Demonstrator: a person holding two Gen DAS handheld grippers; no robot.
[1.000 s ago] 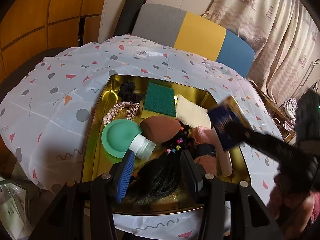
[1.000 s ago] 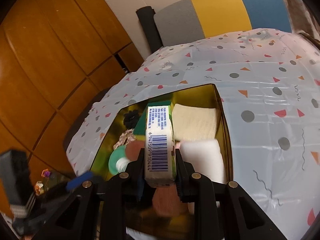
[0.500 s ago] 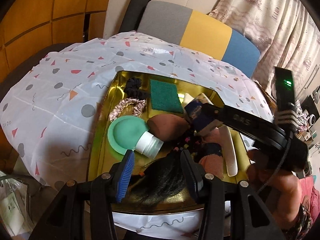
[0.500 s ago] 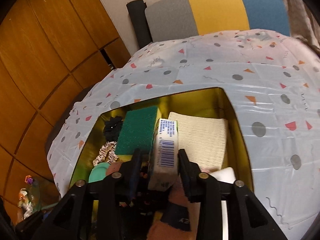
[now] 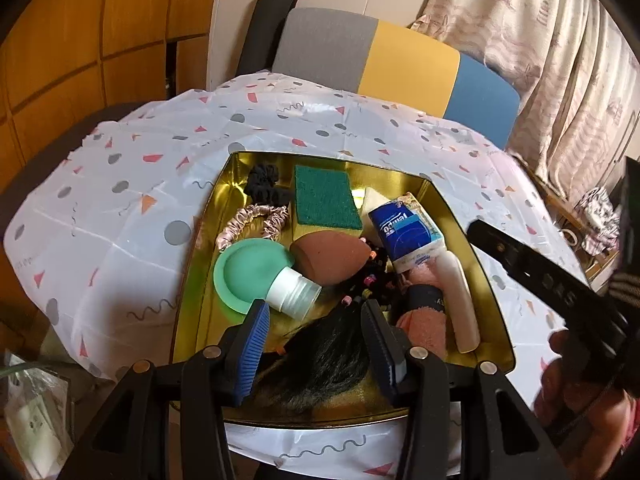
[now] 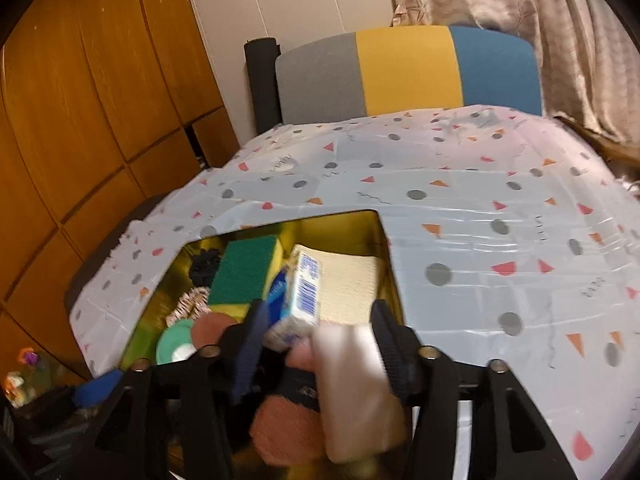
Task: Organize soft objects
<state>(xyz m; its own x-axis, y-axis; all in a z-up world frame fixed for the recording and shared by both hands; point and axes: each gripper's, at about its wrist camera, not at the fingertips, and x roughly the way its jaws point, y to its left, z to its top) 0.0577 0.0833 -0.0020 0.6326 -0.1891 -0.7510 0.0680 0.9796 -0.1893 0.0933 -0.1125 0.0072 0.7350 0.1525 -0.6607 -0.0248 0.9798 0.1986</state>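
the tissue pack (image 5: 408, 230) now lies in the gold tray (image 5: 496, 312), propped on the cream cloth (image 6: 352, 284), long axis running from the far wall toward the near side. the right gripper (image 6: 316, 344) has just been opening, jaws apart with nothing pinched. the left gripper (image 5: 316, 340) is half open over the black hairpiece (image 5: 320, 360), its near pad against the hair.

Each gripper is a black plastic frame with triangular cut-outs, silver screws at the finger joints and ribbed blue pads (image 5: 253, 354); the right gripper's (image 6: 316, 342) pads look darker and blurred
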